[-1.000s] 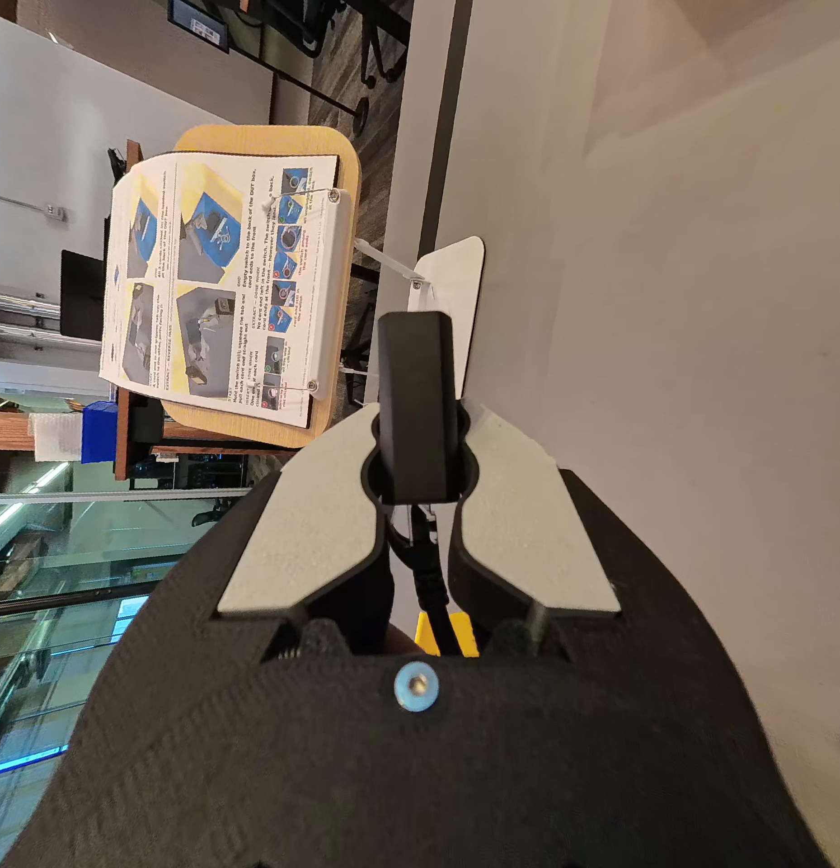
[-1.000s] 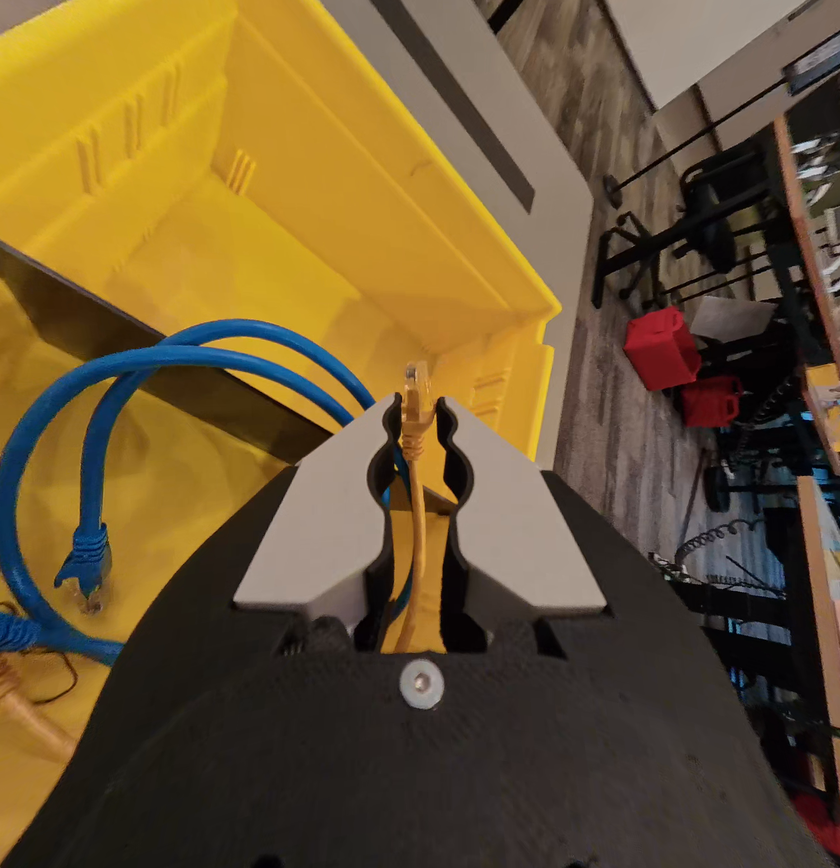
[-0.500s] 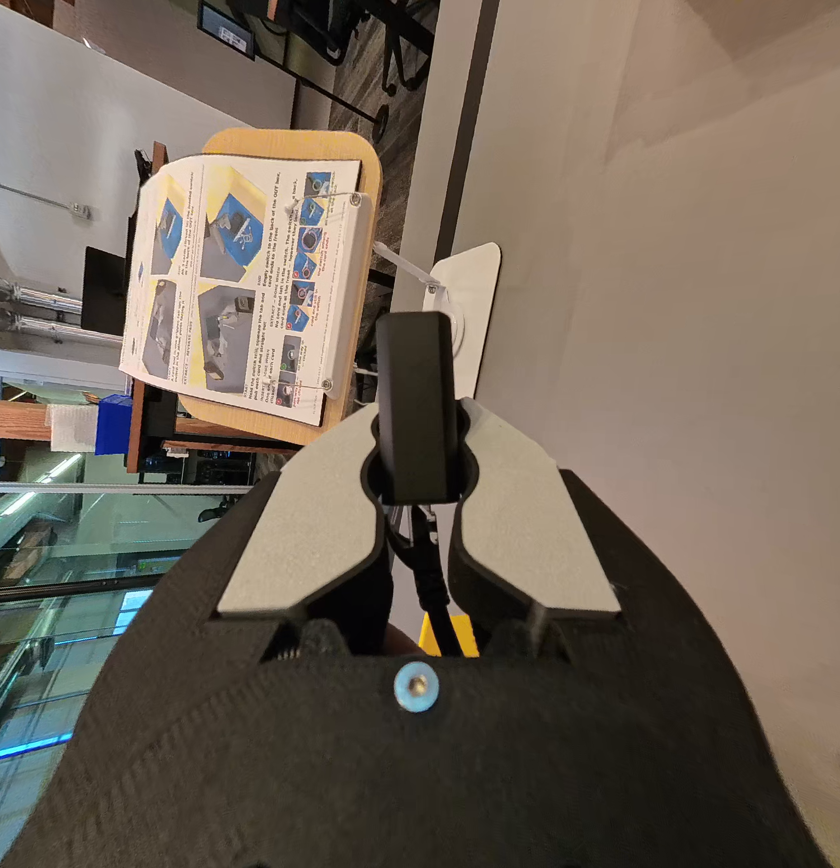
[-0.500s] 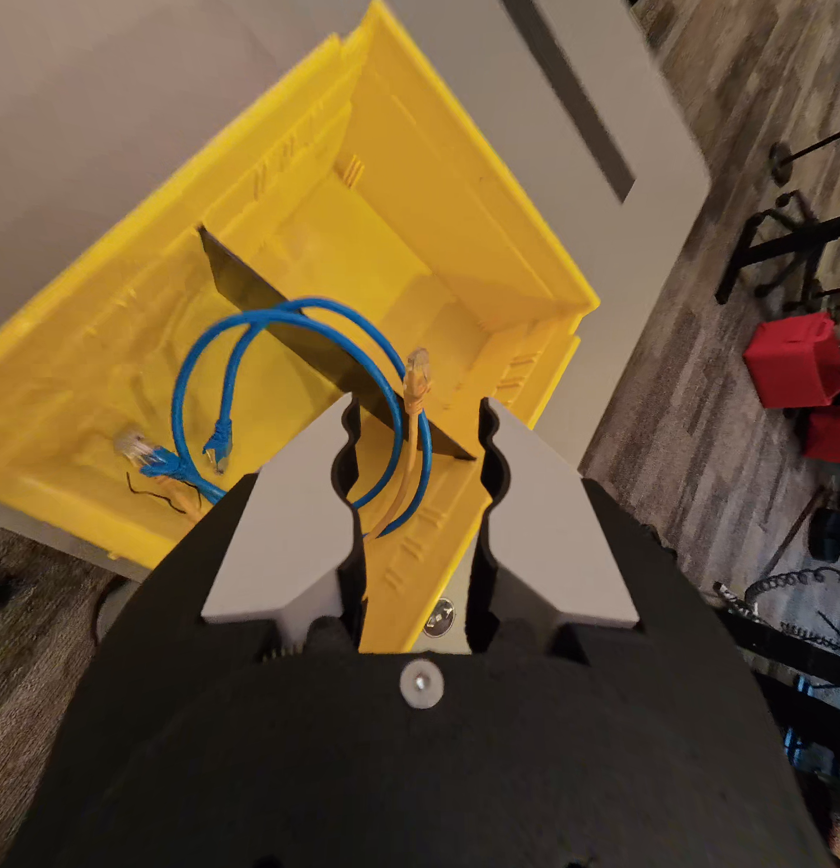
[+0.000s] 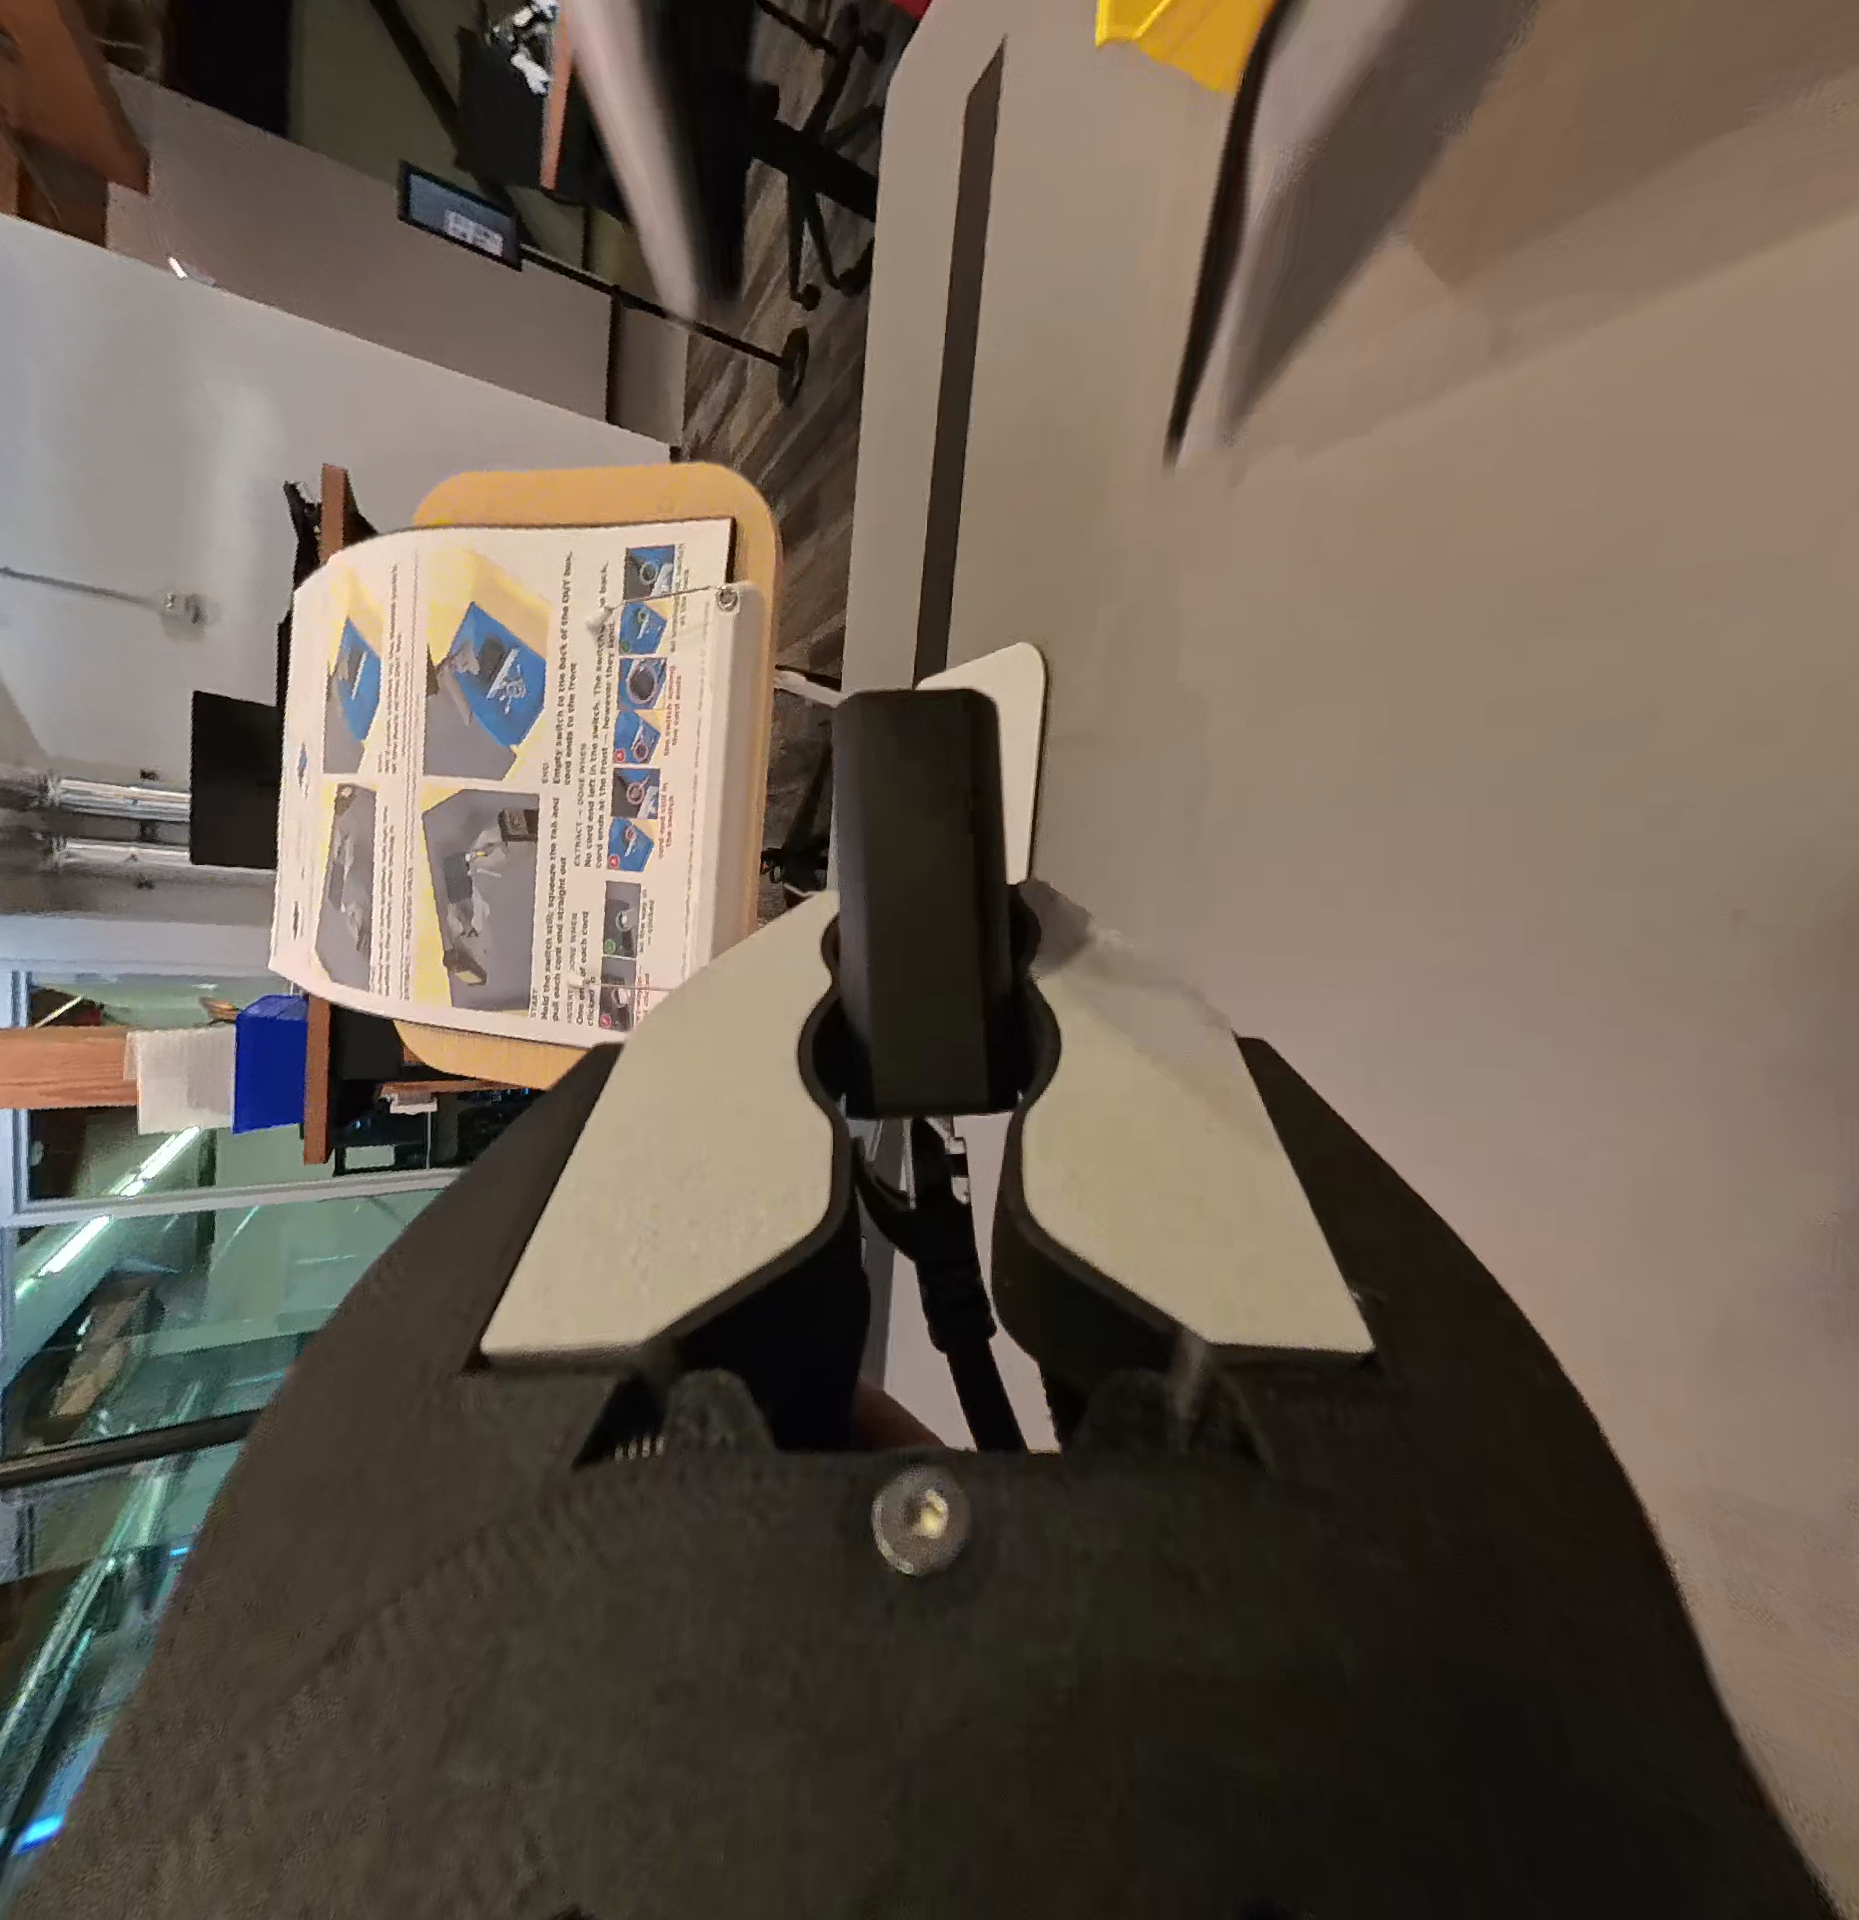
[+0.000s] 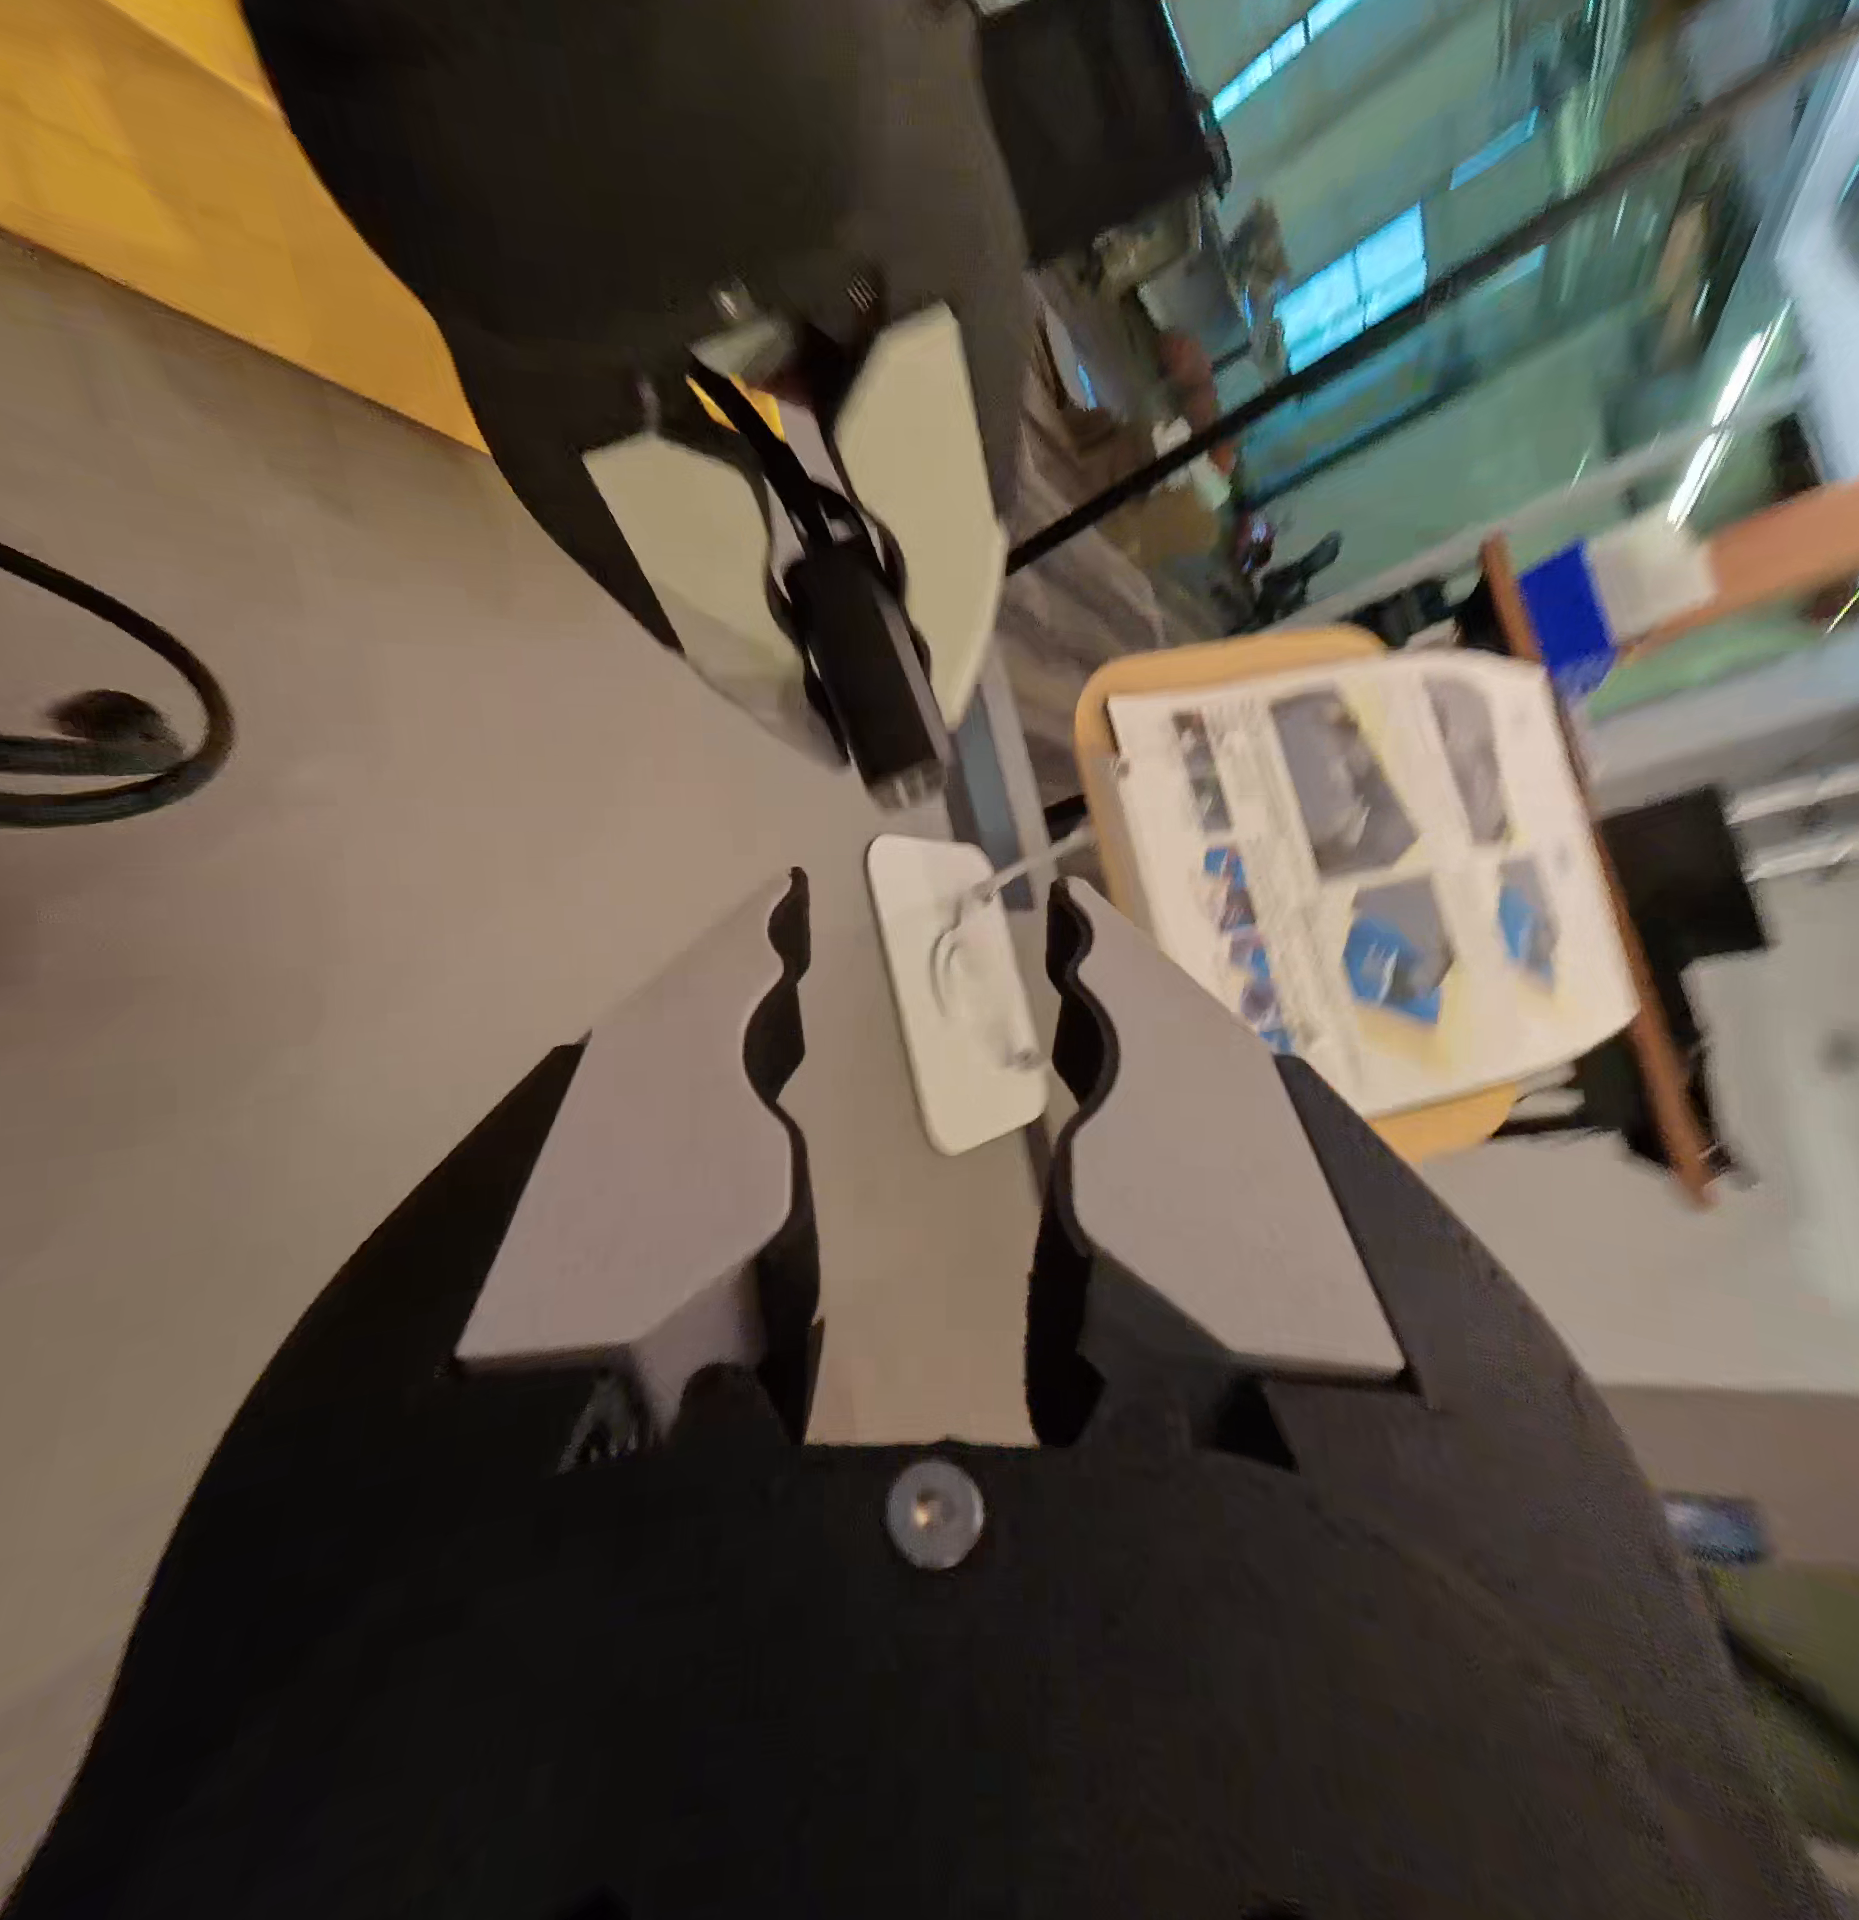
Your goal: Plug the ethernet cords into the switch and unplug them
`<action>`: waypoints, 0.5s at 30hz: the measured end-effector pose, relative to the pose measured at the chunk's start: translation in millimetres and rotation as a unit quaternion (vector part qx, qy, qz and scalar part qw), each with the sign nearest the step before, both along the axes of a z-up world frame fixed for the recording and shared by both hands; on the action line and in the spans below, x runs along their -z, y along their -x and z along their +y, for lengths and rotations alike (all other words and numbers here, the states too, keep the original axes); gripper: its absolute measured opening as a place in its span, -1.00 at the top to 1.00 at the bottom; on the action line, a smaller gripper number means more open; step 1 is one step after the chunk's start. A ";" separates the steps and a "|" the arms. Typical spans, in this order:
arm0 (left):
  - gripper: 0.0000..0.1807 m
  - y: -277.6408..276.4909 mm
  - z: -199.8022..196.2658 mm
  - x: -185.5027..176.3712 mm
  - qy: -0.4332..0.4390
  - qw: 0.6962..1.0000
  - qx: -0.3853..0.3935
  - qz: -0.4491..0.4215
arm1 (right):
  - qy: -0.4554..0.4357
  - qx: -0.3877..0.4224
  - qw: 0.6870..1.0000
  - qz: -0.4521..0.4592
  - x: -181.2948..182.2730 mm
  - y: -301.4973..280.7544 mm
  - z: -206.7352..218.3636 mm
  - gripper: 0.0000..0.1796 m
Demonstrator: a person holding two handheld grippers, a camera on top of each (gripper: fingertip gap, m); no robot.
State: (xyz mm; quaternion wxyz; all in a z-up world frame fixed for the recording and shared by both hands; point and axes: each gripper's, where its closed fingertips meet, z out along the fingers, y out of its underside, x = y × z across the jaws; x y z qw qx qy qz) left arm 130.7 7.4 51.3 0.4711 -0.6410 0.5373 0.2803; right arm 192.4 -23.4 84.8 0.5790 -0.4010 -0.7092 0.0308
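My left gripper (image 5: 920, 912) is shut on the black switch (image 5: 920, 831), a narrow black box held edge-on above the grey table (image 5: 1476, 935). A black cord (image 5: 966, 1340) runs back from the switch between the fingers. In the right wrist view the left gripper (image 6: 878, 686) and the switch (image 6: 863, 665) show just ahead, blurred. My right gripper (image 6: 930, 885) is open and empty, over the table and pointing towards the switch. No ethernet cord shows in either view.
A yellow bin (image 6: 177, 208) lies behind the left gripper; a corner of it shows in the left wrist view (image 5: 1174, 31). A white stand base (image 6: 956, 1018) holds a wooden board with an instruction sheet (image 5: 509, 779) beyond the table edge. A black cable (image 6: 125, 727) loops on the table. The tips of one gripper are about 8 cm away from the tips of the other.
My right gripper opened and let go of the orange cord over the yellow bin, then swung away to face the left gripper. The left gripper still holds the switch, shifted slightly.
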 end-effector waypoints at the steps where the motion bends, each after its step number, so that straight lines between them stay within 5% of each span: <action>1: 0.73 -1.8 -0.8 0.3 0.002 1.000 0.003 0.005 | -0.034 -0.010 0.999 -0.012 1.6 11.5 -2.5 0.53; 6: 0.73 -10.1 -5.9 0.6 0.011 1.000 0.021 0.008 | -0.144 -0.024 0.987 -0.064 16.2 42.1 2.2 0.74; 15: 0.50 1.7 -20.8 -17.3 0.046 0.995 0.046 -0.071 | -0.076 -0.039 0.995 -0.048 17.2 37.9 15.9 0.76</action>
